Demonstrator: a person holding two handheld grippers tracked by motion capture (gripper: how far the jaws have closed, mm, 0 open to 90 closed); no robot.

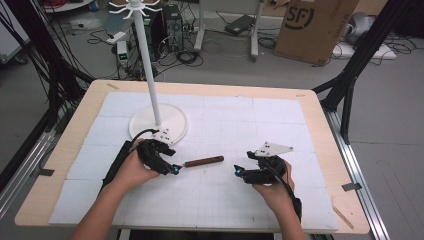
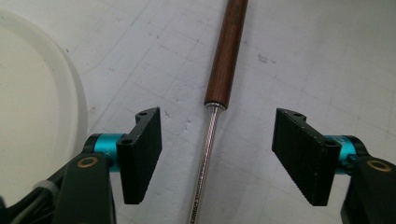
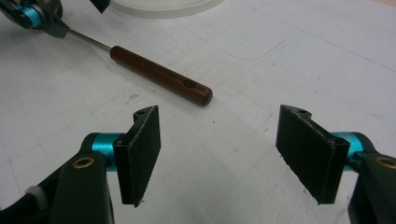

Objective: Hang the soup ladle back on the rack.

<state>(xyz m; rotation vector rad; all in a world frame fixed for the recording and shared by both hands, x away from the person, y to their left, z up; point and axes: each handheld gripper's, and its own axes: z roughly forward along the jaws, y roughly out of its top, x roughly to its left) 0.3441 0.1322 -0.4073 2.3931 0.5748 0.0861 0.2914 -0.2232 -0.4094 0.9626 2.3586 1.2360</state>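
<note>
Wooden-handled tool [image 2: 225, 51] runs lengthwise between my left gripper's [image 2: 217, 156] spread jaws, its metal shaft [image 2: 205, 163] unclasped.

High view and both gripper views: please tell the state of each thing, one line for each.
Left gripper: open, jaws either side of the metal shaft.
Right gripper: open, holding nothing.
Wooden-handled tool: lying flat on the white mat.
White stand: upright on its round base.

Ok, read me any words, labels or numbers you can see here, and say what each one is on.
"SF" in a ring: printed on the cardboard box on the floor behind the table.
Engraved line on the metal shaft of the tool between the left gripper's open jaws: too blurred to read.
</note>
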